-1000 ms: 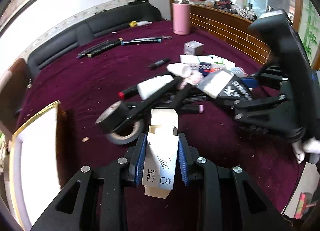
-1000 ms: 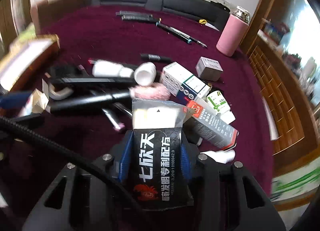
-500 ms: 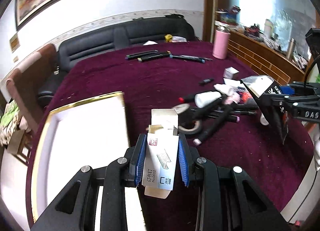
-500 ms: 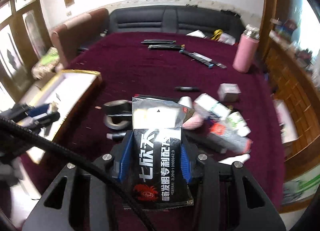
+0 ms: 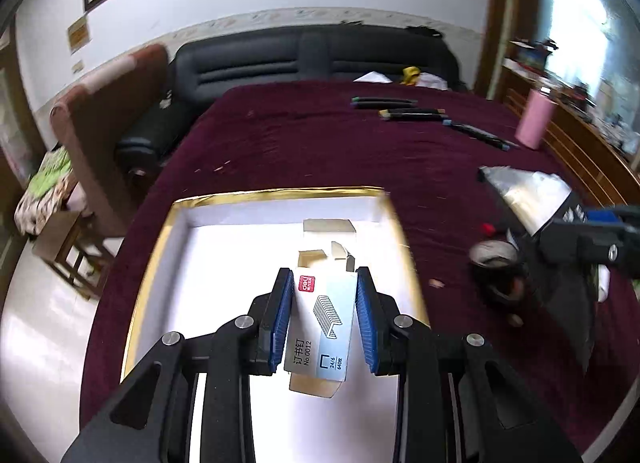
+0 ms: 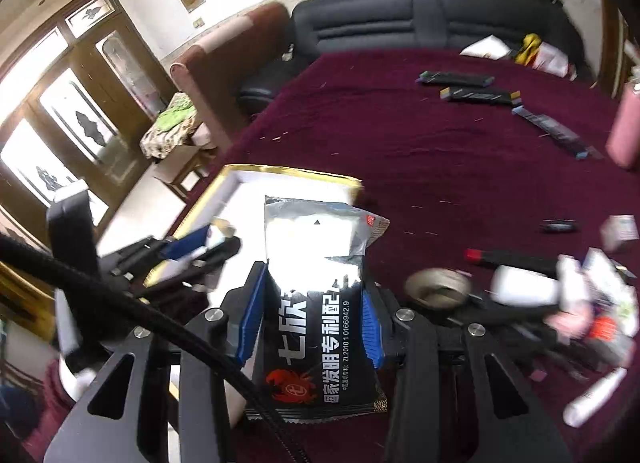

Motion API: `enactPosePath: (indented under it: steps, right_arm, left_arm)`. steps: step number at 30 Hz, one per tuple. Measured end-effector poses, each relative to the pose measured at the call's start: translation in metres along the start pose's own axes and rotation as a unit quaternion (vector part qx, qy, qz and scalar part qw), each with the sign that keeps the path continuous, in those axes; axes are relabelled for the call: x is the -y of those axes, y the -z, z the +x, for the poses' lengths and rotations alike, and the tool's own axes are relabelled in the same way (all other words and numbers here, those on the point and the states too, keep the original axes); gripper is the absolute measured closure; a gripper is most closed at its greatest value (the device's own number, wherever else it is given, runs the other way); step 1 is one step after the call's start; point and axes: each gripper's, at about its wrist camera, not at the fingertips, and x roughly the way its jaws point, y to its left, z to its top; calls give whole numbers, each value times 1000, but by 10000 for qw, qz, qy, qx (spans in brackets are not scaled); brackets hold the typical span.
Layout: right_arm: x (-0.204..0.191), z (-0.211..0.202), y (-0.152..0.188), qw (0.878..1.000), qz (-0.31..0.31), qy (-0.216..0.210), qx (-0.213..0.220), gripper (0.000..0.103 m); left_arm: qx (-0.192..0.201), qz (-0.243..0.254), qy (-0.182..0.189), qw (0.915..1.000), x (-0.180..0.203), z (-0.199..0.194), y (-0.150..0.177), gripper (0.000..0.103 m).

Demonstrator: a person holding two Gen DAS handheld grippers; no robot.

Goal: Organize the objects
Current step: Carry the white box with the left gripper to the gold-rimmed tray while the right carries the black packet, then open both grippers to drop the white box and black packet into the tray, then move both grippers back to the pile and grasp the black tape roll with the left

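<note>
My left gripper [image 5: 323,287] is shut on a small light-blue staple box [image 5: 322,323] with its top flap open, held above the white inside of a gold-rimmed box [image 5: 280,195]. My right gripper [image 6: 314,287] is shut on a black and silver sachet [image 6: 316,327] with white lettering, over the maroon tablecloth just right of the gold-rimmed box [image 6: 292,174]. In the right wrist view the left gripper [image 6: 200,247] shows at the left, over the box. In the left wrist view the right gripper [image 5: 592,239] with its sachet [image 5: 524,195] sits at the right edge.
A pile of markers, white bottles, small cartons and a tape roll [image 6: 438,287] lies at the right. Long dark pens [image 5: 412,113] and a pink flask [image 5: 534,123] lie at the table's far side. A black sofa [image 5: 312,55] and a brown chair [image 5: 104,135] border it.
Both grippers have swung left from the cluttered pile towards the gold-rimmed box, each keeping its grip. The left one now hangs over the box's white inside.
</note>
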Motion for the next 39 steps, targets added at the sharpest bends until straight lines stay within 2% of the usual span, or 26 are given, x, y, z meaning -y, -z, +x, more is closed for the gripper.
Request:
enactPosePath:
  steps: [6,10,15,18,19,22,31,39]
  right_arm:
    - [-5,80,-36,9980,470,57,-430,62]
    - [-2,111,-47,9962,626,173,-581,62]
    - [4,130,-51,9937,827,267,-710,61]
    - [10,138,-52,9924,931,321,-741,53]
    - [10,139,-52,9922,948,295,-749,52]
    - [11,136,-50,9925,974,233,-700,52]
    - [12,94,-46,9954,903,220,-214,52]
    - [40,33,-17,9945,989,296,151,52]
  left_arm:
    - [-249,-317,-6,9992,-35,42,-10,76]
    - [-301,-417,5,9987,-49,56,-7,76]
    - [-388,-472,-4,9981,-52,69,-8,75]
    - [-508,-546,32,9972,-54,75,-8,73]
    - [-531,-561,-5,9970,-53,76,-8,69]
    - [-490,-539,-34,9973,-55,75,-8,61]
    - [-316,-294,-265,9987,-37,46,-13,61]
    - [-33,76,-212,9997,9,7,-12,60]
